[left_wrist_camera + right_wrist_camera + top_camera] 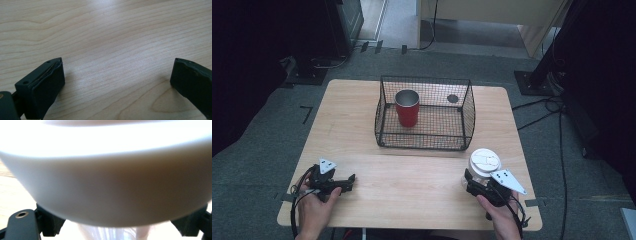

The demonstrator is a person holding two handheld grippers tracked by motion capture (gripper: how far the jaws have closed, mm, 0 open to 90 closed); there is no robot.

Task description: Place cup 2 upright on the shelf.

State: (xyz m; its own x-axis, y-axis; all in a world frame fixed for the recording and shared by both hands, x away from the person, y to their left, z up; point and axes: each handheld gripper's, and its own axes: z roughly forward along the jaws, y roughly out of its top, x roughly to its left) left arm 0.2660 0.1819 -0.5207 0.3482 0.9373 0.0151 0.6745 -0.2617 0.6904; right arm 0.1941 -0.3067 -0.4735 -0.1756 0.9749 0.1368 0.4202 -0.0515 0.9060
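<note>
White-lidded clear plastic cup (483,167) is what we take as the main thing: it stands on the light wooden table (412,185), near the front right corner of the black wire mesh basket (426,114), which we use as our landmark. The right hand-held gripper (473,184) sits just in front of the cup, further from the basket. Its jaws stand on either side of the cup's clear body below the lid, and in the right gripper view the white lid (105,177) looms blurred, close above them. We cannot tell whether the jaws press the cup or only bracket it.

Inside the basket, toward its left side, stands a red metal tumbler with a silver rim (407,107). A small dark round hole (453,98) in the table top shows through the mesh at the basket's back right.

The left hand-held gripper (347,182) rests low over the table well in front of the basket's left corner, held by the person's left hand (314,210). In the left gripper view we see its jaws spread wide apart with only bare wood grain between them.

The table has rounded corners and a pale, streaked grain. Around it lies grey carpet; beyond the basket, dark equipment stands (307,75) and black cables (537,107) trail across the floor.
</note>
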